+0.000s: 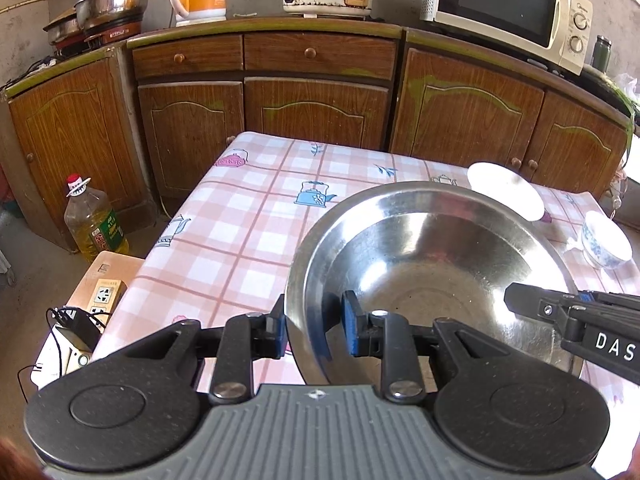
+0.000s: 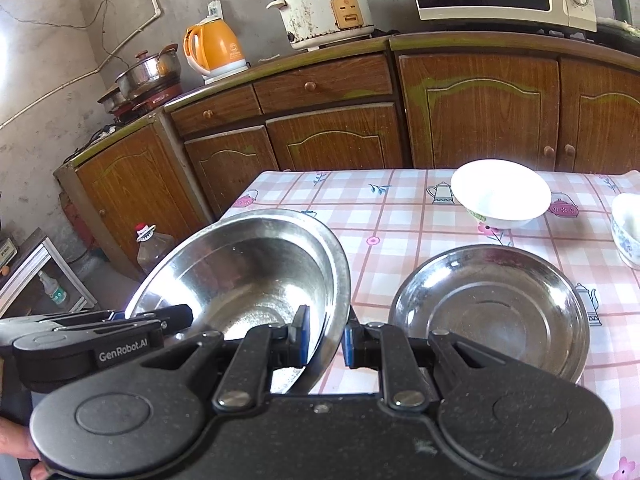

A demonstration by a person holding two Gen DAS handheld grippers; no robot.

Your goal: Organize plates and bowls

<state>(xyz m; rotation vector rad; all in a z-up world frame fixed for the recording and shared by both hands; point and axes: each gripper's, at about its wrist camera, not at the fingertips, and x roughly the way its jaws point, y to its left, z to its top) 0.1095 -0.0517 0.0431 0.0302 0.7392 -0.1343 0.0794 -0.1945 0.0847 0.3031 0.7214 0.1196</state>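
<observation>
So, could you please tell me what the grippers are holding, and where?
Both the left gripper and right gripper clamp the large steel bowl by its rim, on opposite sides.

Left claw (image 1: 314, 330) clamps steel bowl (image 1: 432, 276) rim; right claw (image 1: 516, 298) opposite.

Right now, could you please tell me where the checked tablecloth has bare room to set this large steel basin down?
Free: the left half of the pink checked tablecloth, between its far edge and the large steel basin. Crowded: the right side, with the shallow steel plate, white ceramic bowl and blue-patterned bowl.
</observation>
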